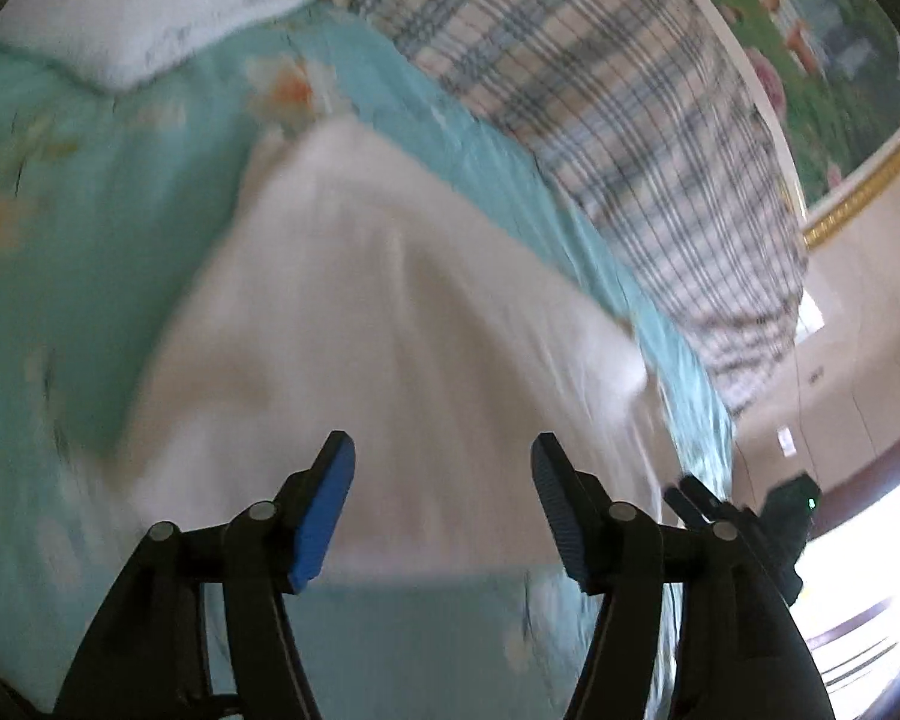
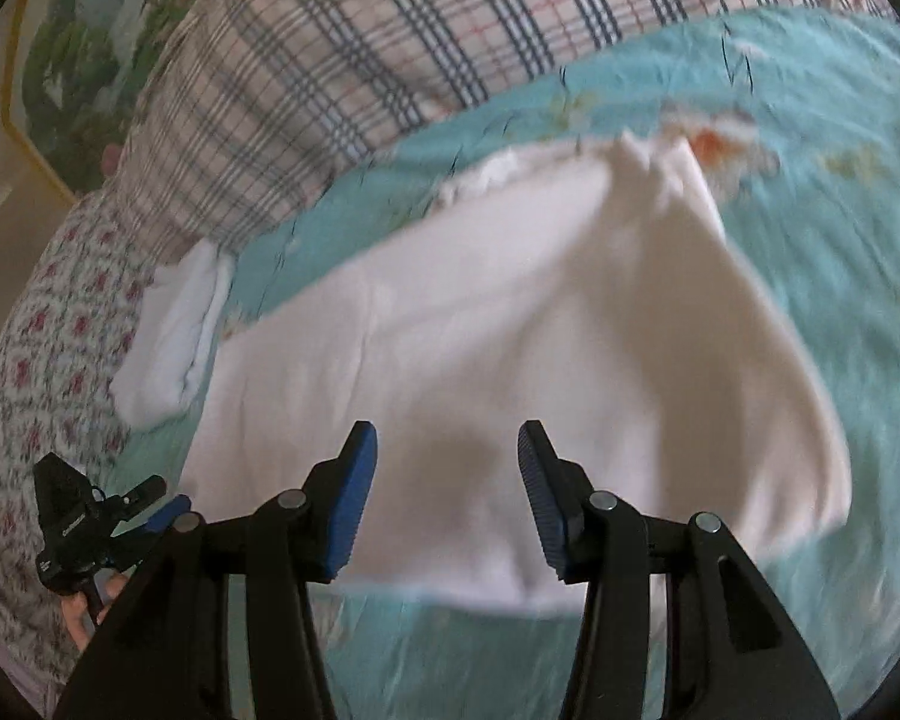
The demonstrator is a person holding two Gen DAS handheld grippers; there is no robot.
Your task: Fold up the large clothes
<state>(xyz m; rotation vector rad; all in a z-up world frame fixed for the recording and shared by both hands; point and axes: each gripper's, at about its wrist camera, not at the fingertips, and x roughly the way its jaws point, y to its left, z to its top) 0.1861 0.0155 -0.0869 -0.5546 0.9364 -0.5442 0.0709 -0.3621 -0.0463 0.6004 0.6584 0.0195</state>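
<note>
A pale pink garment (image 1: 390, 300) (image 2: 510, 330) lies spread on the teal flowered bedsheet (image 1: 90, 240) (image 2: 840, 240), blurred by motion. My left gripper (image 1: 443, 441) hovers over the garment's near edge with its jaws open and nothing between the blue pads. My right gripper (image 2: 447, 429) stands the same way, open and clear of the cloth, over the near edge further right. Each gripper shows at the rim of the other's view: the right gripper (image 1: 687, 492) low at the right, the left gripper (image 2: 165, 498) low at the left with a hand (image 2: 81, 606) below it.
A white pillow (image 1: 150, 6) lies at the far left. A plaid quilt (image 1: 600, 90) (image 2: 390, 30) is heaped along the far side. A small folded white cloth (image 2: 174, 336) lies beside the garment, next to pink-flowered bedding (image 2: 42, 360). A gold-framed picture (image 1: 840, 60) hangs on the wall.
</note>
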